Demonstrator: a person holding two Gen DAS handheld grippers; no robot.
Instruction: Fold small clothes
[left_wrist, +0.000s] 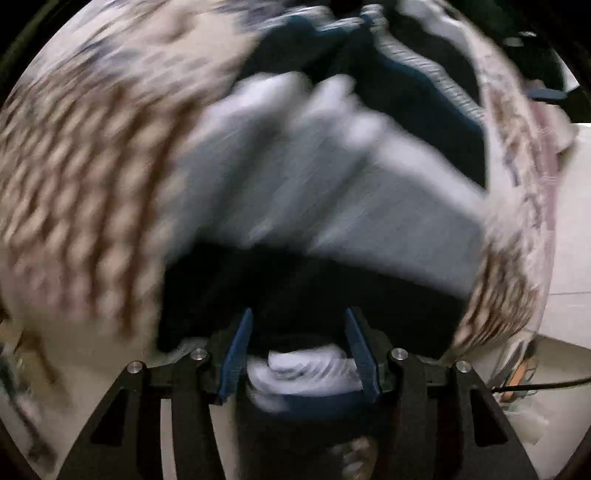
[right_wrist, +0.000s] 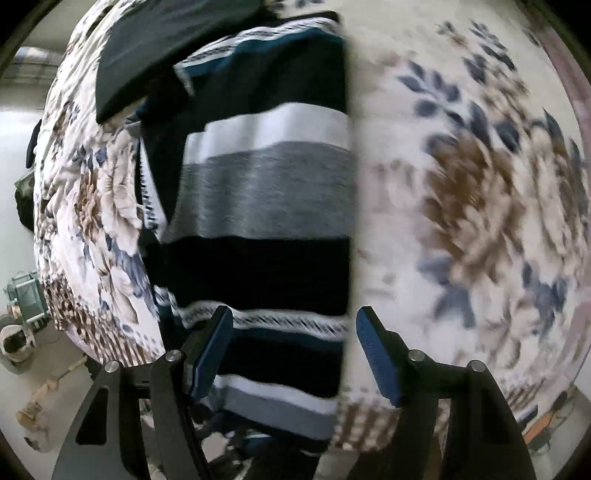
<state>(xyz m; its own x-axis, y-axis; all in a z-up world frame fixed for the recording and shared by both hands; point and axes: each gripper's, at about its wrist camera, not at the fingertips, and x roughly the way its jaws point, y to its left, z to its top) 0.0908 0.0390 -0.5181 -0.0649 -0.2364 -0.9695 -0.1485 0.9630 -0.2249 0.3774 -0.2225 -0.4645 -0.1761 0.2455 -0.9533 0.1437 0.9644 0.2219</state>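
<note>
While a flowered bedspread (right_wrist: 461, 184) covers the bed and pale floor (right_wrist: 14, 122) shows at the sides, the striped sweater (right_wrist: 266, 192) lies ahead of the right gripper (right_wrist: 293, 349), fingers wide apart. The left gripper (left_wrist: 297, 347) stands open around bunched sweater cloth, blurred.

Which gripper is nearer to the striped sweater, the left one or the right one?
Left. The left gripper has striped sweater fabric between its jaws; the right gripper hangs open above the sweater's edge.

A striped knit sweater in navy, white and grey (right_wrist: 266, 192) is spread on the floral-printed quilted bedspread (right_wrist: 461, 177); a flat dark folded garment (right_wrist: 147, 48) is laid behind the sweater, overlapping its far left corner.
</note>
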